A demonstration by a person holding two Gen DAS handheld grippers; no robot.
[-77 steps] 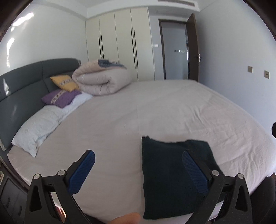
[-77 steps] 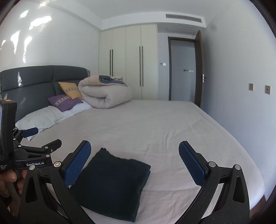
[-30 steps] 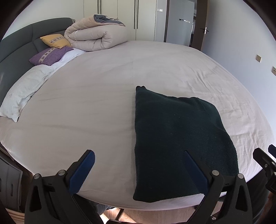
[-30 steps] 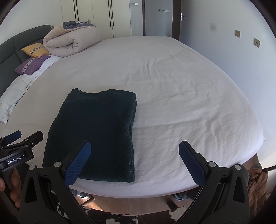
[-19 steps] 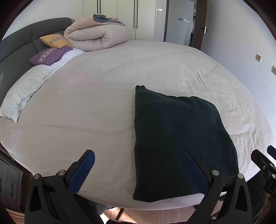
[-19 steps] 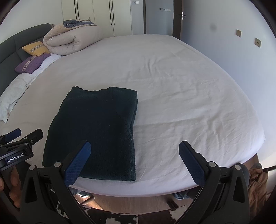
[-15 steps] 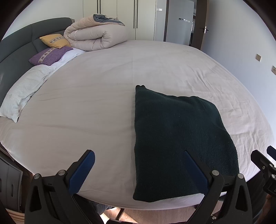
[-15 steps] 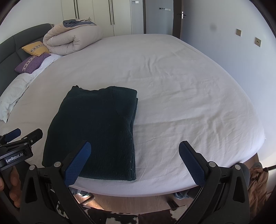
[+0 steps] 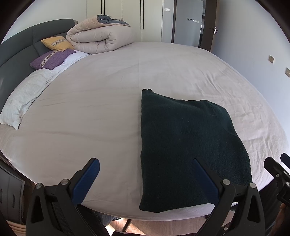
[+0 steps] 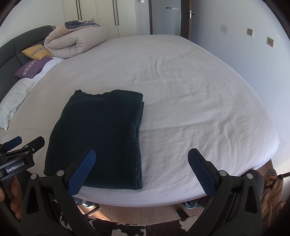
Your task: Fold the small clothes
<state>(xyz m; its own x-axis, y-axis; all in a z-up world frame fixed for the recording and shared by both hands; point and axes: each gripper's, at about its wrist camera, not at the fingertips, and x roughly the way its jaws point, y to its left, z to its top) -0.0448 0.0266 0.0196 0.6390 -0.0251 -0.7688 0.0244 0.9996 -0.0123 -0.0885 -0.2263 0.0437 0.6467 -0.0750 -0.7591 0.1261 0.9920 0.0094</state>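
Right wrist view: both grippers, L [image 9: 145,178] and R [image 10: 141,168], spread wide w/ nothing held, hovering at near bed [image 10: 190,90] edge; dark garment [image 10: 101,134] lies folded just ahead-left of R, so fold looks done; next probably tidy or new item.

Big bed [image 9: 108,101] with a slightly wrinkled white sheet, dark grey padded headboard [image 9: 16,54] off to the left. Up at the head end there's a rolled-up beige duvet [image 9: 101,39], with a yellow cushion [image 9: 57,43] and a purple cushion [image 9: 52,59] just beside it, plus a white pillow [image 9: 23,98] nearer the edge. Cream wardrobe doors [image 10: 108,16] at the back, and a dark-framed door [image 9: 213,25] next to them.
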